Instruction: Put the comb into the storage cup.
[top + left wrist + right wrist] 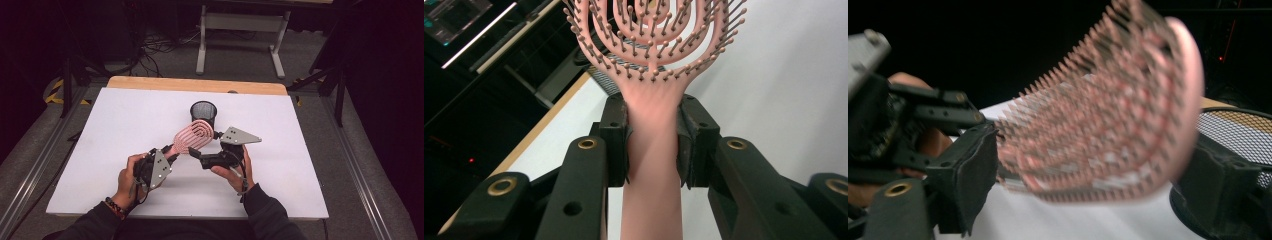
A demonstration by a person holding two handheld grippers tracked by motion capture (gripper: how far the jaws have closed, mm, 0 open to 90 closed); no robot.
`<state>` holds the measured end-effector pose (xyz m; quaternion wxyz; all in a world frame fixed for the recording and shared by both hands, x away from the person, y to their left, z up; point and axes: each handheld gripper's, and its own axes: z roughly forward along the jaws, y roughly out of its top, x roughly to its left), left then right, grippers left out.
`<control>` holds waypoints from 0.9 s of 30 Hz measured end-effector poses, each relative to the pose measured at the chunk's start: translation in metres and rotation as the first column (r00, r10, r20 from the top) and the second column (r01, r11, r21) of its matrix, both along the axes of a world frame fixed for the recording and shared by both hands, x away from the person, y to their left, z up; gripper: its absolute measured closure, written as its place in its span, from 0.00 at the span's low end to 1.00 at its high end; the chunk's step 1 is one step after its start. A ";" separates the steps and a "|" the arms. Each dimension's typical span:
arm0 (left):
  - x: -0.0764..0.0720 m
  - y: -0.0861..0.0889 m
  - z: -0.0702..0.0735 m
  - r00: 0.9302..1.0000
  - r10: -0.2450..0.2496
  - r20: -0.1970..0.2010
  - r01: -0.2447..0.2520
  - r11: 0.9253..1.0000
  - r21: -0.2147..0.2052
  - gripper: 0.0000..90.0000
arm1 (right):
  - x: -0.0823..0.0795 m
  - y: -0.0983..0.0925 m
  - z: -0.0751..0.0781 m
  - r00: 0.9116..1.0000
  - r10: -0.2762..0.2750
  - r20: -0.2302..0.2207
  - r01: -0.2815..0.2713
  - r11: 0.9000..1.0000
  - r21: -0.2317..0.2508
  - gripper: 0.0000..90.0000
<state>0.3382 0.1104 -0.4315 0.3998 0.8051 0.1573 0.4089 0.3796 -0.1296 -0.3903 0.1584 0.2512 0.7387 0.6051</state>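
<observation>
A pink hairbrush [192,135] with ball-tipped bristles is held above the white table, its head pointing toward the far side. My left gripper [170,152] is shut on its handle; in the left gripper view both pads clamp the handle [651,165] just below the head [654,45]. My right gripper [206,144] comes in from the right with its jaws on either side of the brush head [1108,115]. One pad [968,180] sits at the bristle tips, the other [1218,185] behind the head's back. I see no firm squeeze. The left gripper [923,125] shows farther off.
A black mesh cup [203,112] stands upright just beyond the brush, close to the right gripper's far jaw [1243,135]. The white table top [125,125] has a wooden strip along its far edge [195,84]. A desk frame stands on the floor behind.
</observation>
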 end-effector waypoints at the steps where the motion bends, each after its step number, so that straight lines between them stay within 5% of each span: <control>1: 0.000 -0.002 -0.001 1.000 -0.003 0.001 0.003 1.000 0.003 0.77 | 0.000 -0.001 0.000 1.000 -0.001 -0.003 0.001 1.000 0.001 0.23; 7: 0.002 -0.011 -0.006 1.000 -0.017 -0.010 0.017 1.000 0.001 0.77 | 0.000 -0.003 0.000 1.000 -0.013 -0.011 0.013 1.000 0.018 0.36; 12: 0.006 -0.012 -0.011 0.999 -0.016 -0.042 0.016 1.000 -0.002 0.77 | 0.002 -0.009 -0.001 0.999 -0.008 -0.046 0.012 0.996 0.083 0.61; 27: 0.007 -0.012 -0.014 0.999 -0.008 -0.039 0.008 1.000 -0.011 0.77 | -0.009 -0.006 0.001 0.999 0.034 0.002 -0.034 0.994 0.105 0.70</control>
